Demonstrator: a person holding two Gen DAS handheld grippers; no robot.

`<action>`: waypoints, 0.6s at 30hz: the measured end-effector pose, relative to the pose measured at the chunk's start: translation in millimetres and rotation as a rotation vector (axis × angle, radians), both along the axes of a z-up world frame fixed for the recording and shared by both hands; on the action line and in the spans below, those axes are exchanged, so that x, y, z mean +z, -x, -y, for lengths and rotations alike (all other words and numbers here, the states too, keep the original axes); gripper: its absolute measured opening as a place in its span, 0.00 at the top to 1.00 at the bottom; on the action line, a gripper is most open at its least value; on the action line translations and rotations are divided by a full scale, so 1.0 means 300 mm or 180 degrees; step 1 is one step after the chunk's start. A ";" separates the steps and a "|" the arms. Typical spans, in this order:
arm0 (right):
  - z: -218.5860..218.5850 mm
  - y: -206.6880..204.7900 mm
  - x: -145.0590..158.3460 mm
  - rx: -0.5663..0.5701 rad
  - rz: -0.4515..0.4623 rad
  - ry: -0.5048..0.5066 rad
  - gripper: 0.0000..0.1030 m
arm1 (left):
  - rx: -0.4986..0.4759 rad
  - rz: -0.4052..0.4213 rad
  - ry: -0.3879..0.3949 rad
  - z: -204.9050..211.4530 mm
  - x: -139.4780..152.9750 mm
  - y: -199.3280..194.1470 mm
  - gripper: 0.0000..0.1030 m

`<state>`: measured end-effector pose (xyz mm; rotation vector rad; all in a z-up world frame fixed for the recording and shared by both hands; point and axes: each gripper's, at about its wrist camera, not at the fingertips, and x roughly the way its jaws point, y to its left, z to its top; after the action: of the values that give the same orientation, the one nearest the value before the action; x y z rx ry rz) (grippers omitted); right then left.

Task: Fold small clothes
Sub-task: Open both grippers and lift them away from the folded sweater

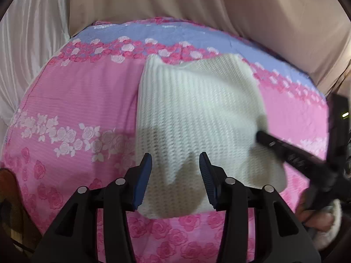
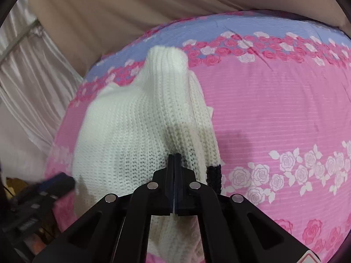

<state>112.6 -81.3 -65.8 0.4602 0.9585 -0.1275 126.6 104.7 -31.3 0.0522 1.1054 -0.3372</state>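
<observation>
White knit garment (image 1: pixel 197 118) flat on pink rose bedsheet (image 1: pixel 76 100), long axis running away from both grippers. Left gripper (image 1: pixel 175 175) spread, hovering over near hem. Right gripper (image 2: pixel 174 160) pressed together, pinching garment's right edge; nearer arm for fold.

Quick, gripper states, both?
Left gripper: open, empty, over the white knit garment.
Right gripper: shut on the garment's edge.
</observation>
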 end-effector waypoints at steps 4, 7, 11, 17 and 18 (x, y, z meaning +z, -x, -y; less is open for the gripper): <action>-0.071 0.105 0.124 -0.0019 0.0229 0.0235 0.87 | -0.0067 0.0147 -0.0099 0.005 0.018 0.036 0.49; -0.113 0.182 0.159 -0.0128 0.0290 0.0407 0.74 | -0.0096 0.0249 -0.0141 0.019 0.036 0.061 0.36; -0.140 0.270 0.166 -0.0345 0.0309 0.0602 0.46 | -0.0029 0.0445 -0.0123 0.019 0.072 0.096 0.11; -0.157 0.313 0.159 -0.0384 0.0309 0.0740 0.40 | 0.0062 0.0705 -0.0257 0.023 0.111 0.133 0.06; -0.164 0.316 0.159 -0.0373 0.0311 0.0751 0.40 | 0.0062 0.0731 -0.0255 0.023 0.112 0.140 0.06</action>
<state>17.8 -32.1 -18.2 0.3016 0.8088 -0.3179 84.6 97.7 2.3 0.1475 0.8908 -0.2622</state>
